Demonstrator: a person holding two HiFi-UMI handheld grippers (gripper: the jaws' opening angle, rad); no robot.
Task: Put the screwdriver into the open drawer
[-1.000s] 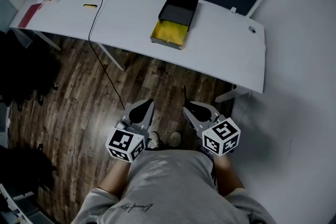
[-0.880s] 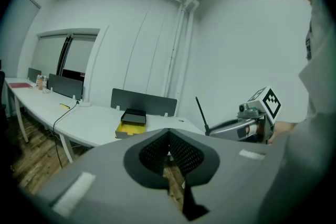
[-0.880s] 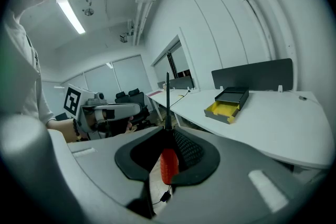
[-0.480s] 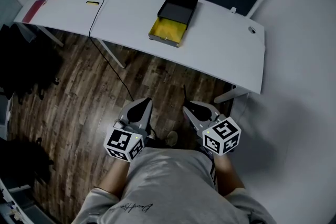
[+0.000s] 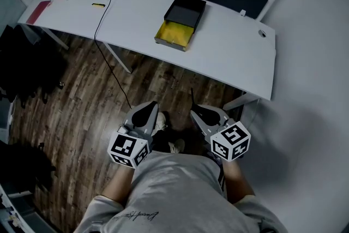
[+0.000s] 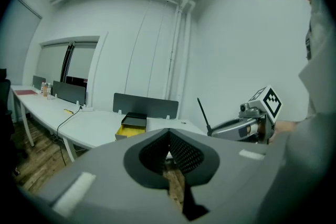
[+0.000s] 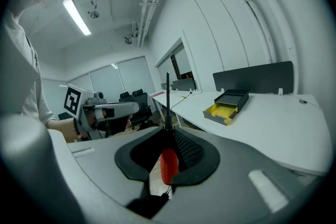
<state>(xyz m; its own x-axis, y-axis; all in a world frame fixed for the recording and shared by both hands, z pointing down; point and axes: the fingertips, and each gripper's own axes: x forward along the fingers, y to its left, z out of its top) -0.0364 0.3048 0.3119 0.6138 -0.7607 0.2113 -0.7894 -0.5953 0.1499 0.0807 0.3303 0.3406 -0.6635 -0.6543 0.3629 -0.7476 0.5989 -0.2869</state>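
Observation:
A black drawer box [image 5: 185, 10] stands on the white table [image 5: 229, 52], its yellow drawer [image 5: 174, 35] pulled out toward the table's front edge. The drawer [image 7: 226, 109] also shows in the right gripper view. My right gripper [image 5: 195, 113] is held low in front of the person's body, far short of the table. It is shut on the screwdriver's red handle [image 7: 168, 165], and the thin dark shaft [image 7: 167, 97] sticks out past the jaws. My left gripper [image 5: 149, 107] hangs beside it, jaws together with nothing between them [image 6: 169, 135].
A wood floor [image 5: 82, 95] lies between me and the table. A black cable [image 5: 103, 30] runs off the table to the floor. A small yellow item [image 5: 98, 5] and a red folder [image 5: 37, 12] lie at the far left. A white wall [image 5: 311, 90] is at the right.
One of the person's shoes has stepped forward between the grippers and the table has shifted slightly in view. Both grippers keep the same pose and state.

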